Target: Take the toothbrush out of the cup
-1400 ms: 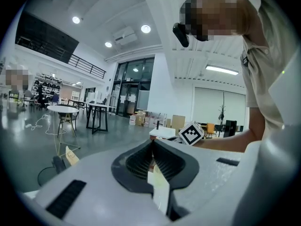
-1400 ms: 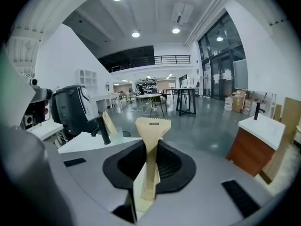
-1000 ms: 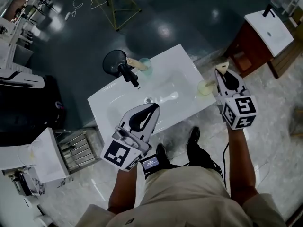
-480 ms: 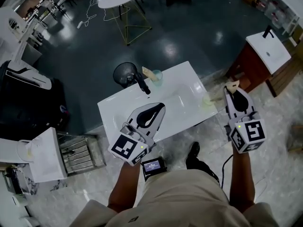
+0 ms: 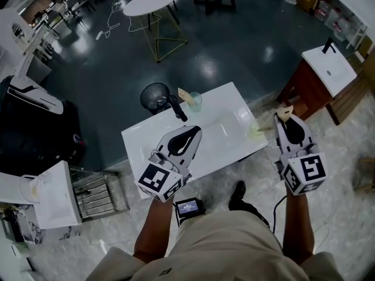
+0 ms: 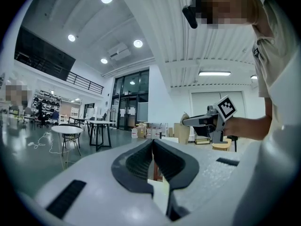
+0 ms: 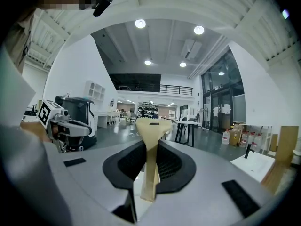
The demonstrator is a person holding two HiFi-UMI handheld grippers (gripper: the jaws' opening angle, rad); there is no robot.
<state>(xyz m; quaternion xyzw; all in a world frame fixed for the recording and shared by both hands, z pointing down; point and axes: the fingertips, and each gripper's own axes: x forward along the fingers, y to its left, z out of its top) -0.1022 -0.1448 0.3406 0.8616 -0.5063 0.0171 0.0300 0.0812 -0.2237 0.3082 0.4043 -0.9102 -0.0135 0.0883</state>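
Pointing away from the person, the toothbrush (image 7: pixel 151 135) lies with its long axis along the jaws of the right gripper (image 7: pixel 150 149), roughly level. Its broad pale end juts out past the fingertips and its narrow end reaches back between the pads. The jaws are clamped on its beige shaft. In the head view the right gripper (image 5: pixel 288 124) is held off the right edge of the counter (image 5: pixel 231 107), so the toothbrush (image 5: pixel 286 111) is out of the cup (image 5: pixel 256 131) and apart from it, beyond that edge.

The cup, a pale one, stands at the counter's right edge near the front corner; what it holds is too small to tell. A second, clear cup (image 5: pixel 194 102) stands at the far edge just beside the black faucet (image 5: pixel 176 108), with a beige item (image 5: pixel 183 93) leaning out of it toward the left. A dark round bin (image 5: pixel 154 95) stands on the floor behind the far edge.

The left gripper (image 5: pixel 190 132) hovers over the front left part of the counter. Its jaws are pressed together with nothing between them, as the left gripper view (image 6: pixel 153 147) shows.
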